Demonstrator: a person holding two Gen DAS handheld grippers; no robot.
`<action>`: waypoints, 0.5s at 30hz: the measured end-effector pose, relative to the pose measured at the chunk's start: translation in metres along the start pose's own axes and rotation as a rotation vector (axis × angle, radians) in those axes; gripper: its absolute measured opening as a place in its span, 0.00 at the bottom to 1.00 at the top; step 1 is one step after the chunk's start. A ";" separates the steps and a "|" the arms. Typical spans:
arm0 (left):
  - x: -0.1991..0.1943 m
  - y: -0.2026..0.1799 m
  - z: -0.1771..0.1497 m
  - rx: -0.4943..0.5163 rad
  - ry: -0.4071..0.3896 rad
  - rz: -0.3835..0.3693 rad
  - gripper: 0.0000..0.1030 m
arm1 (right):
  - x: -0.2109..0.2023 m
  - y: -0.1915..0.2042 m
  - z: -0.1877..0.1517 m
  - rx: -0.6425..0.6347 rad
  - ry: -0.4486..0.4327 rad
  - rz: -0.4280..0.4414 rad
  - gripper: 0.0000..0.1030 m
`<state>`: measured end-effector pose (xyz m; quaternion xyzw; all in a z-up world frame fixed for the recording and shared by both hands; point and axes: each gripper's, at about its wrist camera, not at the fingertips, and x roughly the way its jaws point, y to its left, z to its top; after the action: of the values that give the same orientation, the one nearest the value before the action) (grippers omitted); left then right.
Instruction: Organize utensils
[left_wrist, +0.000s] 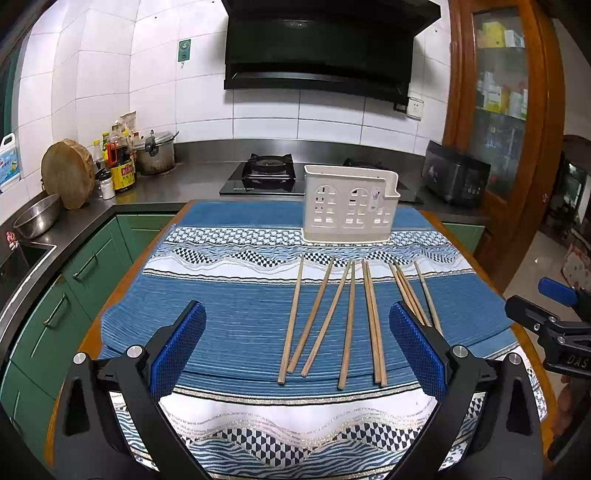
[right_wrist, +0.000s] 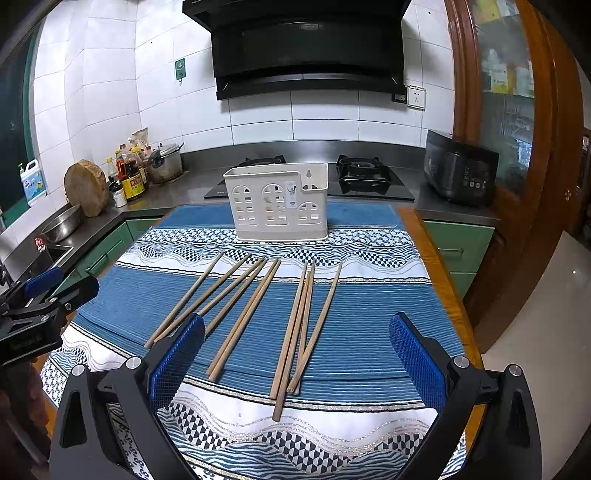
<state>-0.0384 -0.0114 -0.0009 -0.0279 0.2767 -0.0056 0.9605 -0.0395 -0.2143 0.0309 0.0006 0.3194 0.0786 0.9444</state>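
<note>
- Chopsticks (left_wrist: 347, 325): a loose row of wooden sticks lies flat on the blue patterned cloth (left_wrist: 229, 317), tips pointing toward the far end; some lie in touching pairs, others apart, and a few at the right cross one another.
- In the right wrist view the same chopsticks (right_wrist: 255, 310) fan out between the near white band of the cloth (right_wrist: 362, 332) and the wavy band farther back.
- Utensil holder (left_wrist: 349, 205): a cream plastic caddy with window-shaped cut-outs stands upright on the cloth just beyond the far tips of the sticks, not touching them; nothing shows above its rim. It also appears in the right view (right_wrist: 277, 203).
- Left tool (left_wrist: 297, 347): wide open, blue pads well apart, holding nothing, hovering over the near end of the cloth with the left sticks between its fingers.
- Right tool (right_wrist: 297, 354): also wide open and empty, over the near end, with the right-hand sticks between its fingers.
- The cloth covers a wooden counter (right_wrist: 439, 266) in a kitchen; behind it are a gas stove (right_wrist: 364, 171) and a black range hood (left_wrist: 325, 44).
</note>
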 end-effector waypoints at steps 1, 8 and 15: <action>0.000 0.000 0.000 -0.001 -0.001 0.000 0.95 | 0.000 0.000 0.000 0.000 0.000 0.001 0.94; 0.000 -0.001 -0.001 0.000 -0.004 0.000 0.95 | 0.002 0.000 0.001 0.007 -0.002 0.000 0.94; -0.005 -0.001 0.004 -0.002 -0.034 0.013 0.95 | 0.000 -0.004 0.001 0.019 -0.020 -0.011 0.94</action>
<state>-0.0402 -0.0121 0.0049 -0.0269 0.2603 0.0014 0.9652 -0.0388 -0.2186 0.0315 0.0089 0.3105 0.0704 0.9479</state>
